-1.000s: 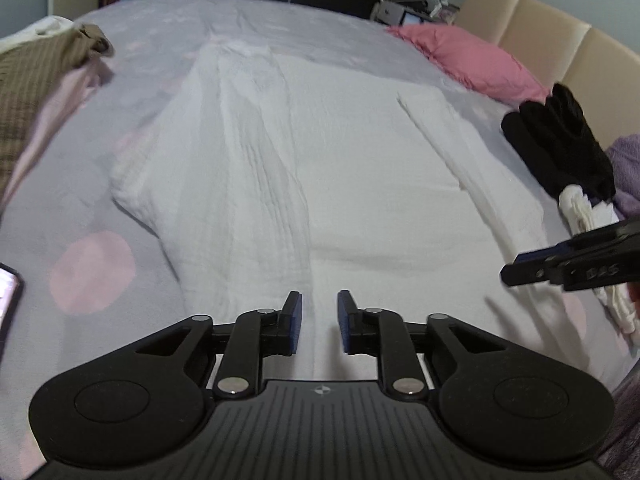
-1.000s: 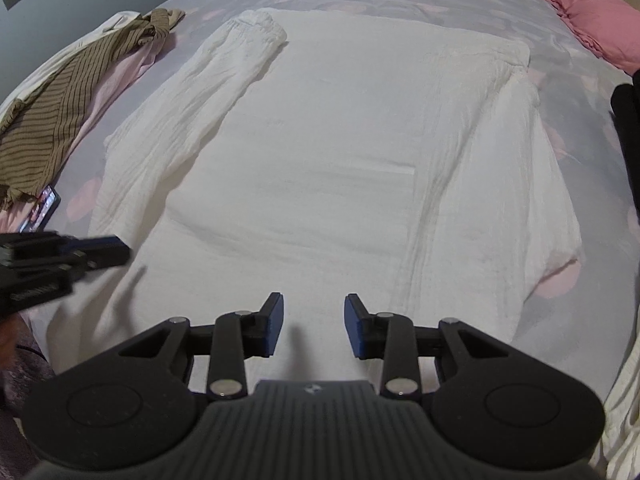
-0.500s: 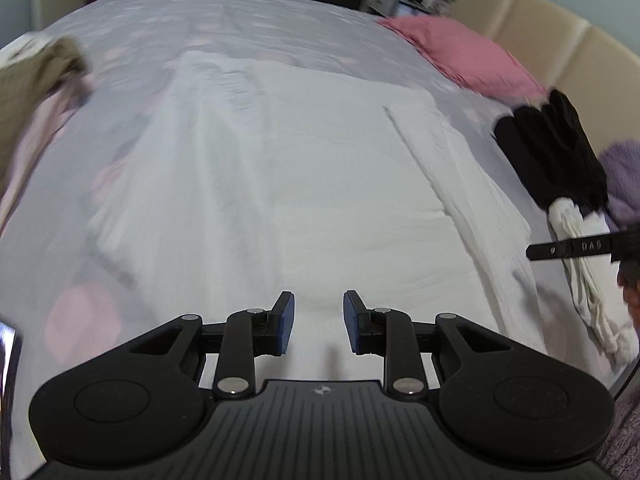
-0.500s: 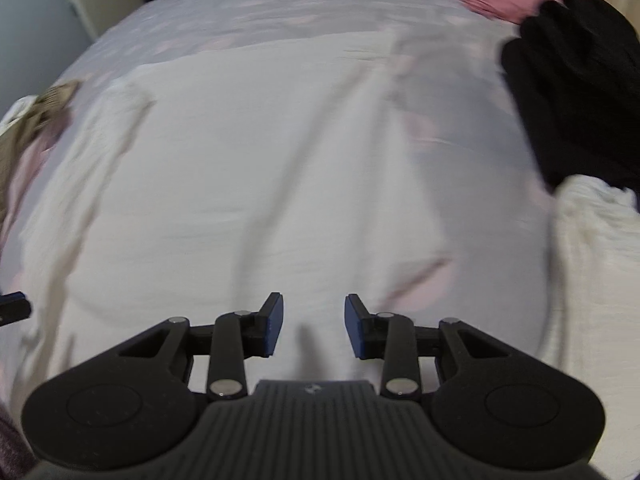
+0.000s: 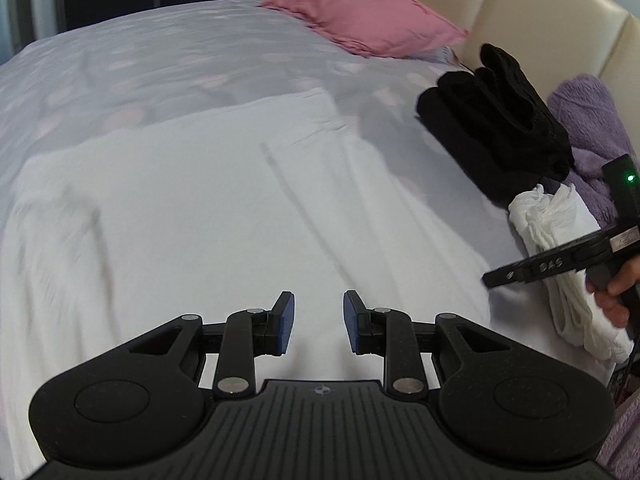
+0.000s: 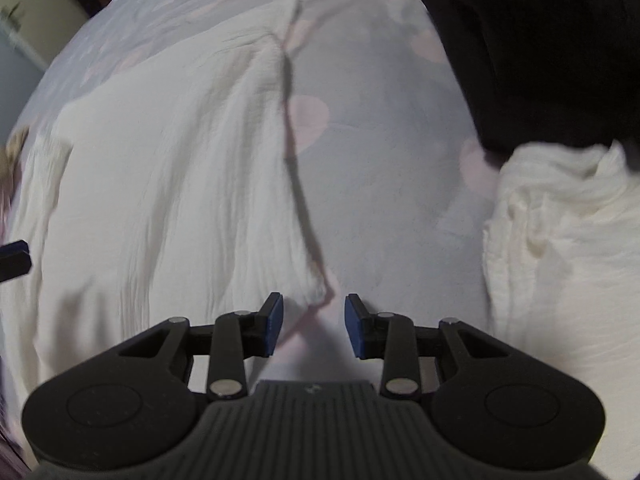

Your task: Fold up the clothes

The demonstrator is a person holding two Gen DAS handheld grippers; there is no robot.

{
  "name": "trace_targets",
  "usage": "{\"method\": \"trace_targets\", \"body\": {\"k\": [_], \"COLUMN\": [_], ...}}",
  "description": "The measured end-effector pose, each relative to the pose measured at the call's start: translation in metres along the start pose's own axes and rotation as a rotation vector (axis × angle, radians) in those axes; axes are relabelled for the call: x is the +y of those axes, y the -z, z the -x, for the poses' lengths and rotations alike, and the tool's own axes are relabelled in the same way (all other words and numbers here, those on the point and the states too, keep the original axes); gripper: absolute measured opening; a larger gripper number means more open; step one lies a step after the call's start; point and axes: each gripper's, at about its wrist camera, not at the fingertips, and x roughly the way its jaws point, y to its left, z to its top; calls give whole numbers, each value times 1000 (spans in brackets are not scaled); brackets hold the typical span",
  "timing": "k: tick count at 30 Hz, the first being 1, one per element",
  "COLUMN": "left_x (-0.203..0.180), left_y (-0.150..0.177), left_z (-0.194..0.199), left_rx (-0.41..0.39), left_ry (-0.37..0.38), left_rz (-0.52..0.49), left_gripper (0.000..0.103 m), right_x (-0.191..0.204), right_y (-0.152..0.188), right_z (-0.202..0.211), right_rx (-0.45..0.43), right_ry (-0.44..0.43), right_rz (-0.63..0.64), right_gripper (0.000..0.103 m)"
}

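- Two claws, both empty. From the left wrist view, my left claw (image 5: 319,322) hangs above the near part of the white garment (image 5: 208,208), its blue pads a modest gap apart with only air between them.
- The white garment lies spread flat on the bed (image 5: 160,60), which I judge is the layout for folding. Its long axis seems to run from my claw away up the bed, with a squared far corner toward the pink pillow (image 5: 368,16). A lengthwise crease slants along it where one side looks already turned in.
- To the right, a black garment (image 5: 496,120), a purple one (image 5: 584,120) and a white folded bundle (image 5: 560,240) sit together by the headboard, probably a finished stack kept clear of the working area.
- My right claw (image 5: 504,278) shows there side-on, gripped by my hand (image 5: 616,288); its opening cannot be read from this angle.
- From the right wrist view, my right claw (image 6: 314,322) has its pads partly apart, holding nothing, poised over the near right corner of the white garment (image 6: 180,184).
- That edge runs away up the frame, leaning slightly left, casting a thin shadow on the sheet, so it looks easy to pinch.
- The bundle (image 6: 568,220) and the black garment (image 6: 540,48) lie just right, apart from that edge.
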Motion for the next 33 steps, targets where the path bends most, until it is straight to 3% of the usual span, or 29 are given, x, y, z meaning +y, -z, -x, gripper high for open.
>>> {"method": "trace_targets", "body": {"k": [6,7,9,10,14,20,28,33], "left_x": [-16,-18,-21,-22,-31,-40,-49,-52], "left_y": [-56,-66,-85,-96,-141,-201,-219,-213], "left_z": [-54,-64,-84,-94,-134,-201,-263,-277], "left_rx": [54,62,70,76,78,136,269,273], "left_ry": [30,31,25,31,41,-27,-138,-180], "left_rz": [-75,-83,-85,-80,-67,9,7,9], "left_gripper": [26,28,32,32,40,41,41,38], "right_x": [-7,-6,-4,-3,-9,-17,-19,-15], "right_y": [-1,-1,-1,-1,-3,-9,-18,-24], "right_z": [-14,-14,-15,-16,-20,-25,-31,-34], "right_rx": [-1,-7,-15,-14,-7,10,28,26], "right_ry": [-49,-53,-62,-67,-87,-119,-148,-148], "right_rz": [-74,-73,-73,-76,-82,-91,-95,-97], "right_gripper": [37,35,19,18,17,17,17,16]}}
